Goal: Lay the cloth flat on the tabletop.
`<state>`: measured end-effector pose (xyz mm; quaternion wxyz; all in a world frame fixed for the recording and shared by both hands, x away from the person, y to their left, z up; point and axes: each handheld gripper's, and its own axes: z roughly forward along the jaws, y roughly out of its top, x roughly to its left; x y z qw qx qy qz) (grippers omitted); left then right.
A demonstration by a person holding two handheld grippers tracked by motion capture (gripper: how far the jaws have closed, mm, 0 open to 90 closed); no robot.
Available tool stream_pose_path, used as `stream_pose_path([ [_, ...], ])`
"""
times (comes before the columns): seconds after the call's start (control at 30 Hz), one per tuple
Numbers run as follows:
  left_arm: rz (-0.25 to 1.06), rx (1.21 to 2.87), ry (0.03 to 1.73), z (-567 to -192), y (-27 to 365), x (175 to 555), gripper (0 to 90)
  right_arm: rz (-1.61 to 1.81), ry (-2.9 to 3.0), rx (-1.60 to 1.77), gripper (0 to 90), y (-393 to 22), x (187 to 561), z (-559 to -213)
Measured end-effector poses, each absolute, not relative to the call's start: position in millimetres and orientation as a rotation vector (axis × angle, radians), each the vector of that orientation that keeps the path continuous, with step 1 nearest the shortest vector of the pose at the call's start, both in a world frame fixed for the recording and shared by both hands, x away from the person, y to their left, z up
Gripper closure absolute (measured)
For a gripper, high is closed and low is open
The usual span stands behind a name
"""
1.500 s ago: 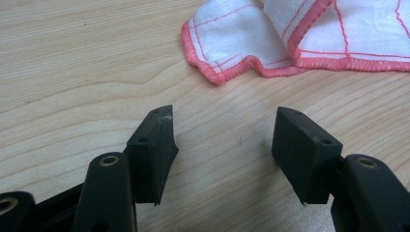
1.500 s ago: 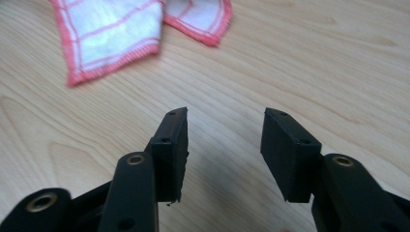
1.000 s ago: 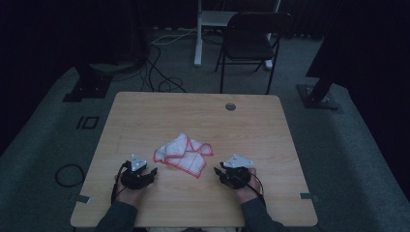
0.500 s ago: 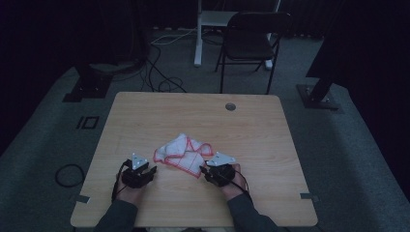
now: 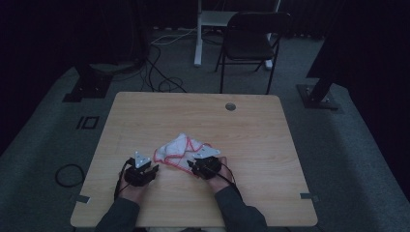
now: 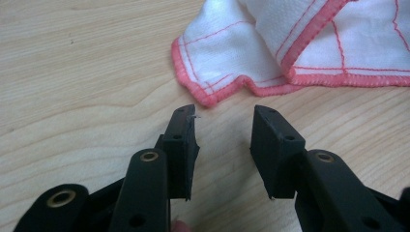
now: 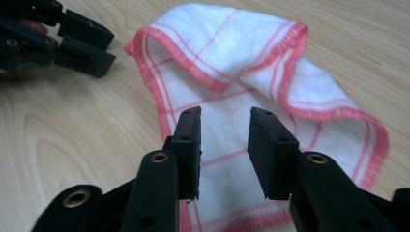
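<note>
Chair [image 5: 251,41] and a white desk leg stand on the dark carpet beyond the wooden table [image 5: 145,116] in the high view, with cables on the floor to the left and two dark stand bases at either side. A round grommet hole [image 5: 230,106] sits near the table's far edge. A crumpled white cloth [image 5: 181,147] with red edging lies near the middle of the table's near half. The left gripper [image 5: 153,169] rests just beside the cloth's left edge; the right gripper [image 5: 192,166] is at its near right corner.

Left gripper view: the cloth's [image 6: 300,43] red hem lies bunched just ahead of the left gripper [image 6: 222,130], whose jaws are spread apart with bare wood between them, touching nothing.

Right gripper view: the right gripper [image 7: 223,137] has its jaws spread above the cloth [image 7: 241,67], which lies under and ahead of them; whether they touch it I cannot tell. The left gripper [image 7: 104,53] lies at upper left, beside the cloth's corner.
</note>
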<state>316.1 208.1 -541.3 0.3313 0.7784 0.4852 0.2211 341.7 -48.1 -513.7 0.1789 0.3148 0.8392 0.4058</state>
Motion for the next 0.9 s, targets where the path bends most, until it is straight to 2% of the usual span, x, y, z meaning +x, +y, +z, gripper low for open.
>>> stream_pose_path([
  [0.27,0.602,2.038,1.281,-539.3,201.7,322.8,64.3,1.101,2.39,0.91,53.9,-24.5,356.7,-519.3],
  [0.43,0.606,2.032,1.274,-538.1,198.7,325.3,65.2,1.076,2.374,0.916,53.0,-18.8,360.4,-522.8],
  [0.47,0.605,2.039,1.266,-538.0,194.6,328.7,65.5,1.081,2.364,0.934,61.7,-18.3,367.9,-524.1],
  [0.53,0.604,2.045,1.264,-538.4,193.5,329.7,65.6,1.087,2.363,0.937,65.3,-18.8,369.1,-523.0],
  [0.57,0.602,2.048,1.264,-539.1,192.6,330.6,65.8,1.098,2.349,0.931,73.3,-21.2,370.8,-520.1],
  [0.6,0.602,2.05,1.266,-540.0,191.7,331.6,65.8,1.098,2.349,0.931,73.3,-21.2,370.8,-520.1],
  [0.63,0.598,2.05,1.268,-540.1,191.6,332.6,66.5,1.106,2.343,0.927,80.8,-24.2,372.5,-517.4],
  [0.67,0.598,2.05,1.268,-540.1,191.6,332.6,67.2,1.106,2.343,0.927,80.8,-24.2,372.5,-517.4],
  [0.7,0.6,2.051,1.275,-539.7,191.4,333.2,68.3,1.104,2.338,0.918,87.0,-27.8,373.5,-515.0],
  [0.9,0.589,2.048,1.308,-538.1,195.7,335.9,76.0,1.104,2.318,0.919,88.7,-42.7,370.6,-507.6],
])
